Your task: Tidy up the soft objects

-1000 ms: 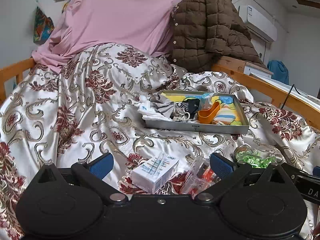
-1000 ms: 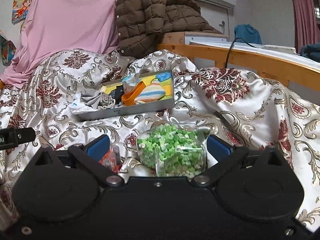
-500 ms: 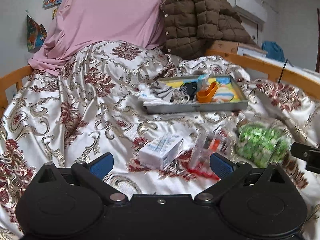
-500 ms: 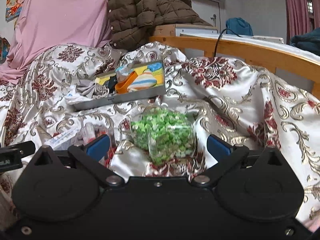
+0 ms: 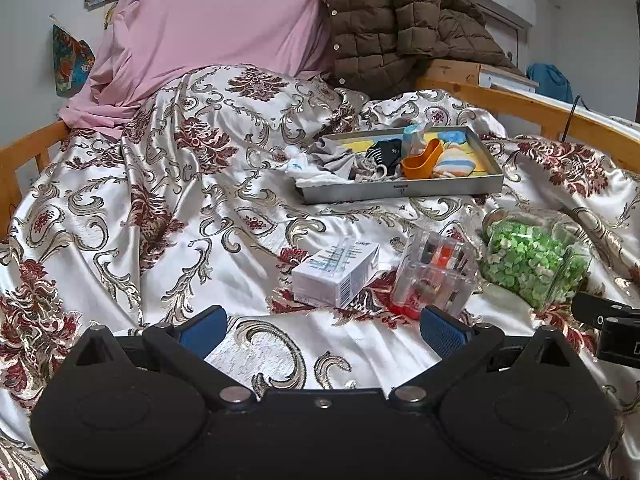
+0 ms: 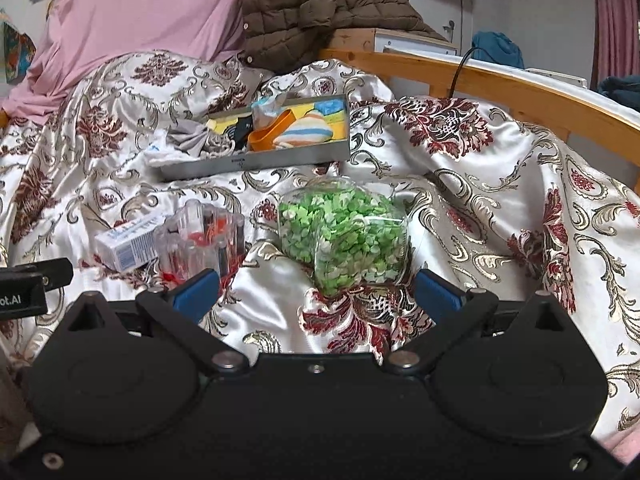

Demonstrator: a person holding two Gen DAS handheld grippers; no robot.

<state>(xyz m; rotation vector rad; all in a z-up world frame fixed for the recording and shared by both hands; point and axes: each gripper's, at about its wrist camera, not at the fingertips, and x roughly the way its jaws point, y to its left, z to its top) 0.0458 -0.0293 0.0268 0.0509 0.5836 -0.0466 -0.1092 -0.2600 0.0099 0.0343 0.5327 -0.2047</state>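
Grippers (image 5: 322, 326) (image 6: 316, 292) level (jaws spread wide)

left gripper (image 5: 322, 326): we see matte black body, two round caps, blue ribbed pads (image 5: 202, 331), silver pivot screws | right gripper (image 6: 316, 294): we see same black build, blue pads (image 6: 195, 294), silver screws, small centre screw

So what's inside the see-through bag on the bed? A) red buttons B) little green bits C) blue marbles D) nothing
B: the clear bag lying on the patterned bedspread is stuffed with small light-green pieces, and it sits just ahead of the open right gripper.
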